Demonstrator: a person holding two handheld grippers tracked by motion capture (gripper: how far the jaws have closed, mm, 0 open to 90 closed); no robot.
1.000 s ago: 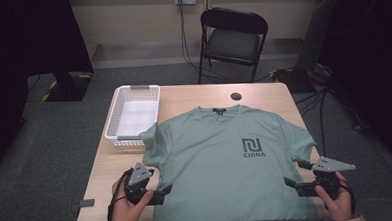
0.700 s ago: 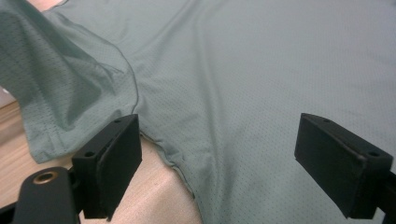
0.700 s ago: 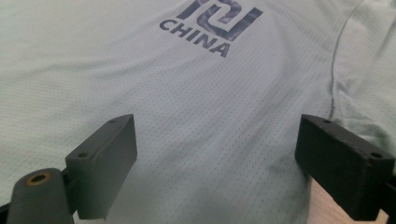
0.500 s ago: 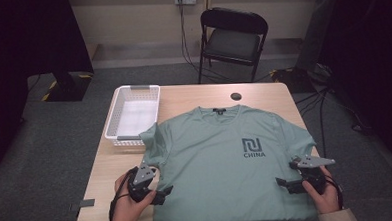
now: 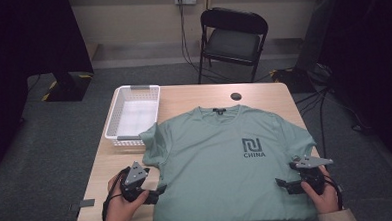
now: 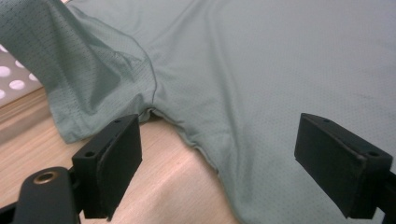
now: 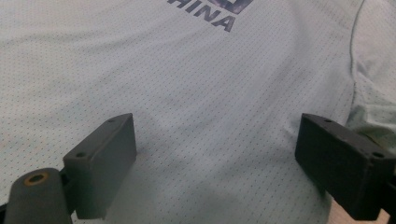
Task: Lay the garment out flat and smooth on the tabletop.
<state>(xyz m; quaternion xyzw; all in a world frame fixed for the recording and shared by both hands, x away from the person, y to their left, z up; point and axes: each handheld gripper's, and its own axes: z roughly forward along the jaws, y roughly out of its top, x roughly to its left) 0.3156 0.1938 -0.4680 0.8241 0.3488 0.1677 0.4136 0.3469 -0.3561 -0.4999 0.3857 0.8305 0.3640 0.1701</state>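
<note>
Left gripper (image 5: 160, 190): jaws wide apart, nothing between them, straddling the side hem of the green T-shirt (image 5: 226, 159) just below the sleeve; in the left gripper view 1 jaw sits over bare wood, the other over cloth. Right gripper (image 5: 282, 183): jaws also spread, empty, both over the shirt's fabric near the lower right side, w/ the "CHINA" print (image 7: 203, 11) ahead. Shirt lies flat, face up, on the wooden table (image 5: 193, 93), collar toward the far edge, left sleeve touching the white basket (image 5: 132, 113). Small dark disc (image 5: 236, 95) beyond the collar; black folding chair (image 5: 233, 39) behind the table.
</note>
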